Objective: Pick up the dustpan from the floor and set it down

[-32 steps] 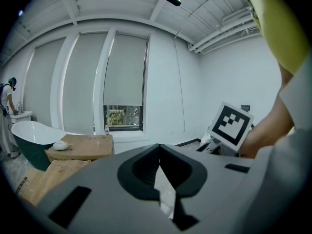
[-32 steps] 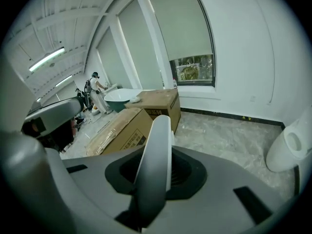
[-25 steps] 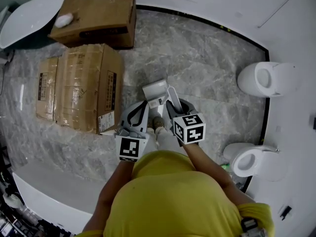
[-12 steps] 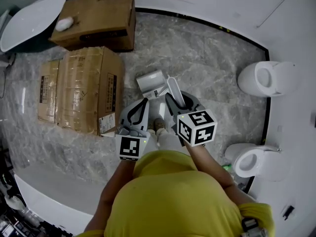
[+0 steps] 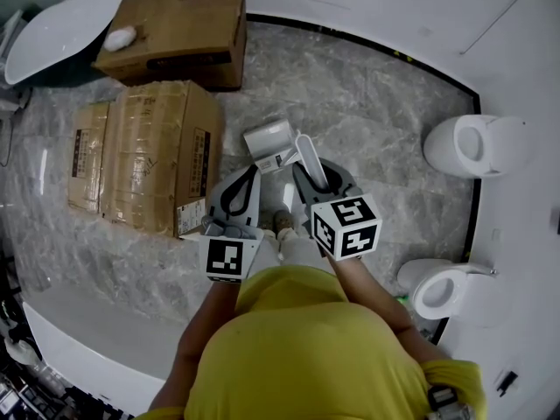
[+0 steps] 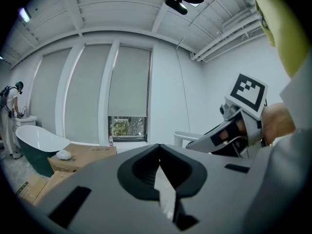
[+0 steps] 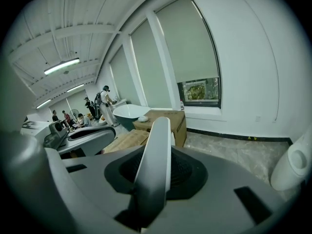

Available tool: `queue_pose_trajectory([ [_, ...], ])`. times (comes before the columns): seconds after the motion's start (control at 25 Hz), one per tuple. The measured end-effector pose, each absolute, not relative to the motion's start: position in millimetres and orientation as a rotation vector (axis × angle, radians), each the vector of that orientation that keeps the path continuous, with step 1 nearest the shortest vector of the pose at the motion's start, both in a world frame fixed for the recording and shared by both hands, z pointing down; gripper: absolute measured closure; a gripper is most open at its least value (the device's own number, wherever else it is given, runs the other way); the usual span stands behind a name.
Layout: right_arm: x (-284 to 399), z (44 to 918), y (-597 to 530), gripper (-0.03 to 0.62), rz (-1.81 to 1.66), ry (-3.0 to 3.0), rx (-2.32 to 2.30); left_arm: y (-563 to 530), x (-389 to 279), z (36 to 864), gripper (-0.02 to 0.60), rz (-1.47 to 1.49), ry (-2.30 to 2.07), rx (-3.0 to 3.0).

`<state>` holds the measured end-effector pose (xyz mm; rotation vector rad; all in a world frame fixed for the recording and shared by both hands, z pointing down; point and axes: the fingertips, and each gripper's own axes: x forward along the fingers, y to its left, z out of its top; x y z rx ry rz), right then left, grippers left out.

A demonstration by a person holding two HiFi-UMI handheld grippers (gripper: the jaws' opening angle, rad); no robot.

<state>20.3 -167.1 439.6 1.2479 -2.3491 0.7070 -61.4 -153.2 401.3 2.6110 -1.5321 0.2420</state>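
Above the middle of the marble floor [image 5: 376,121], the dustpan [image 5: 269,145] is pinched by its handle in the right gripper [image 5: 308,173] and has been raised since a second ago. The left gripper [image 5: 252,178] is pressed together, empty. Only the setting-down is judged left.

Floor: grey veined marble [image 5: 376,103], under and ahead of both grippers.
Flat boxes: stacked cardboard [image 5: 149,151], lying just left of the left gripper [image 5: 252,175].
Far box: a brown carton [image 5: 179,29], ahead and left of the left gripper, with a white lump [image 5: 121,36] on top.
Bathtub: white inside, dark outside [image 6: 36,147], beyond the far box.
Toilets: one [image 5: 477,145] well right of the right gripper [image 5: 311,175], another [image 5: 442,291] right and behind it.
Window: small pane [image 7: 199,90] under a drawn blind, ahead of the right gripper.
People: several [image 7: 105,104] standing far off, ahead-left of the right gripper.
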Motion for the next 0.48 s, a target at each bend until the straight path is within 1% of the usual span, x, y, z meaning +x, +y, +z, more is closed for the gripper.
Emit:
queue_pose_trajectory([
  [0.48,42,510,-182,0.490,0.819,-2.245,1.328,-150,-66,417,0.583,0.302,-1.544,2.575],
])
